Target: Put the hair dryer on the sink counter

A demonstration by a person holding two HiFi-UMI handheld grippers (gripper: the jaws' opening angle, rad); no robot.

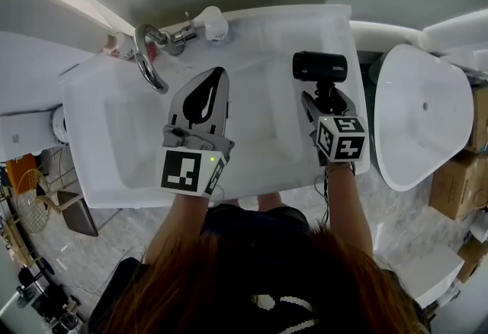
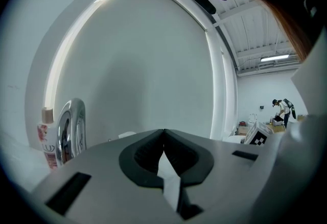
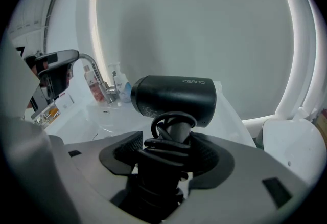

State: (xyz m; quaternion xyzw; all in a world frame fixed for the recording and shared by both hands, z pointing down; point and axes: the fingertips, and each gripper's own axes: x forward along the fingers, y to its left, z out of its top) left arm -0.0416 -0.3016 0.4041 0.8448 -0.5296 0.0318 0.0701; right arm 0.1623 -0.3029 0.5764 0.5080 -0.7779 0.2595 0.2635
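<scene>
A black hair dryer [image 1: 320,65] with its cord wound round the handle hangs over the right part of the white sink counter [image 1: 263,27]. My right gripper [image 1: 326,98] is shut on the wrapped handle, with the barrel [image 3: 173,97] lying crosswise just beyond the jaws [image 3: 166,152]. Whether the dryer touches the counter cannot be told. My left gripper [image 1: 219,75] hovers over the basin, jaws shut and empty, tips meeting [image 2: 163,133].
A chrome faucet [image 1: 149,58] curves over the basin at the back left, with small bottles [image 1: 122,46] beside it. A white tub [image 1: 419,111] stands to the right of the counter, and cardboard boxes [image 1: 457,180] sit further right. A wall rises behind the counter.
</scene>
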